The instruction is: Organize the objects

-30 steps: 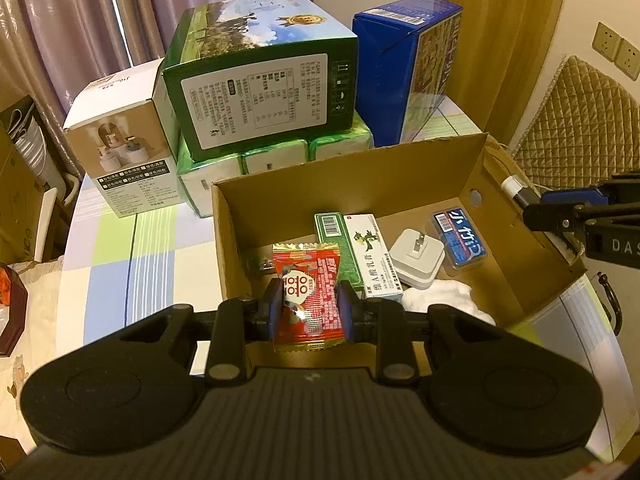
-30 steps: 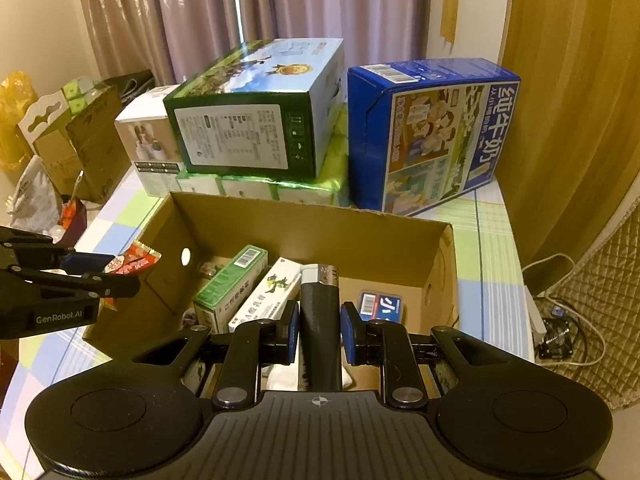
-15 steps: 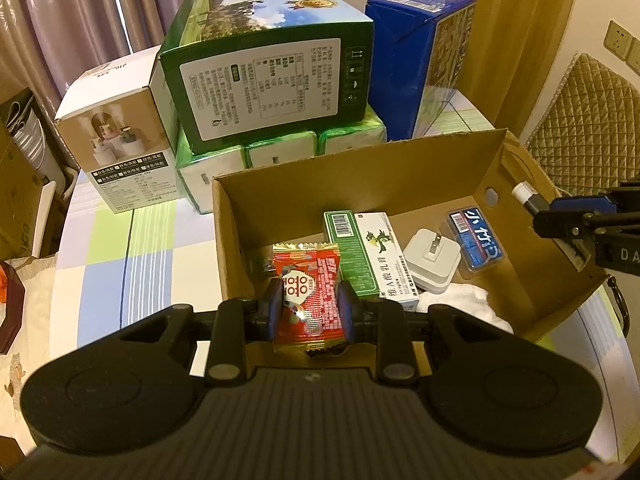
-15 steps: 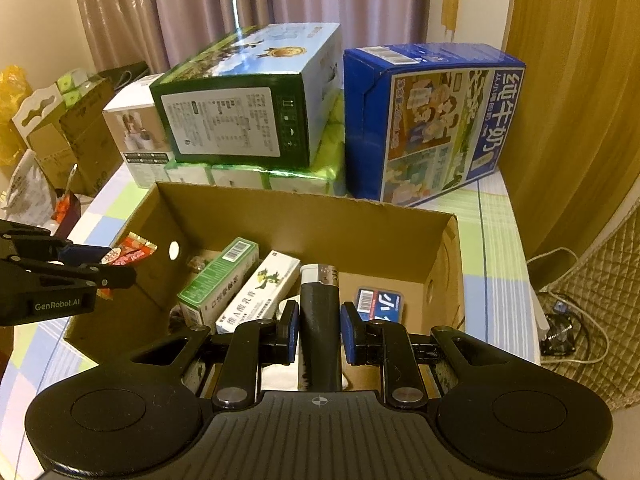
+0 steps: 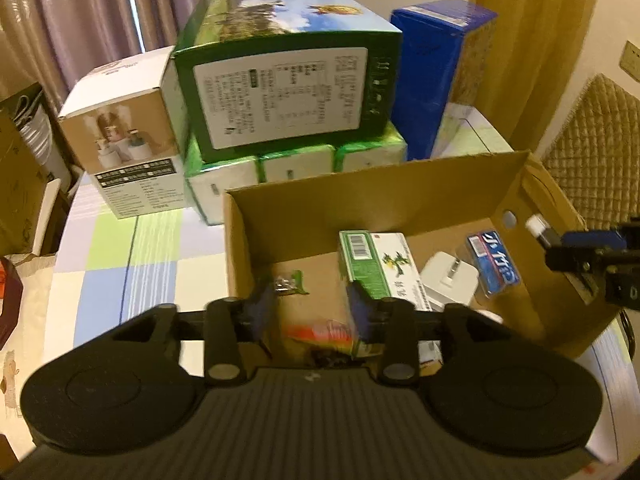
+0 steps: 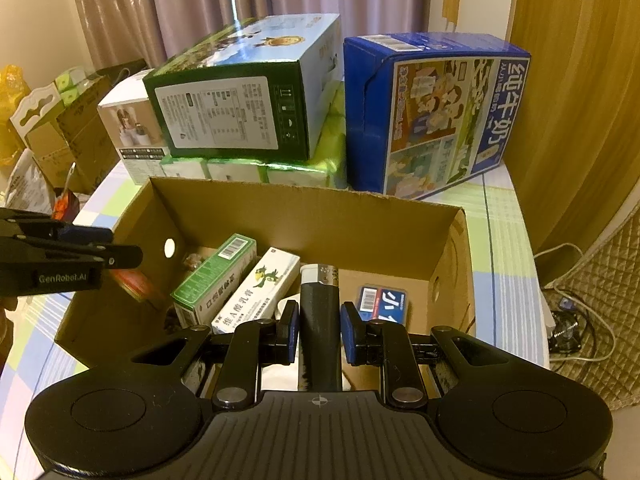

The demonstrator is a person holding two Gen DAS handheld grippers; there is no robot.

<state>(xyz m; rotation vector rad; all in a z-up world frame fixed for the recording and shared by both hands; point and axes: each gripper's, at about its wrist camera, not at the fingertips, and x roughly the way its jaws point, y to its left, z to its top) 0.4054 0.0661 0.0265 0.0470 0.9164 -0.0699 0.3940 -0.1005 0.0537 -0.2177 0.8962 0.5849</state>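
While the left hand-held gripper (image 5: 310, 308) stands spread, the right hand-held gripper (image 6: 319, 330) pinches a black lighter (image 6: 320, 320).

Below and between the left fingers, a blurred red snack packet (image 5: 318, 332) lies apart from both, inside the cardboard box (image 5: 372, 204); the lighter points forward over that box, above the green carton (image 6: 214, 276).

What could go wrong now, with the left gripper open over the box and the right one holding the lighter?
1. The red snack packet, blurred below the open left gripper, seems to be near the cardboard box's left wall; it may land on edge.
2. The right gripper holds the black lighter above the medicine boxes; released here, it may land on them instead of the floor of the box.
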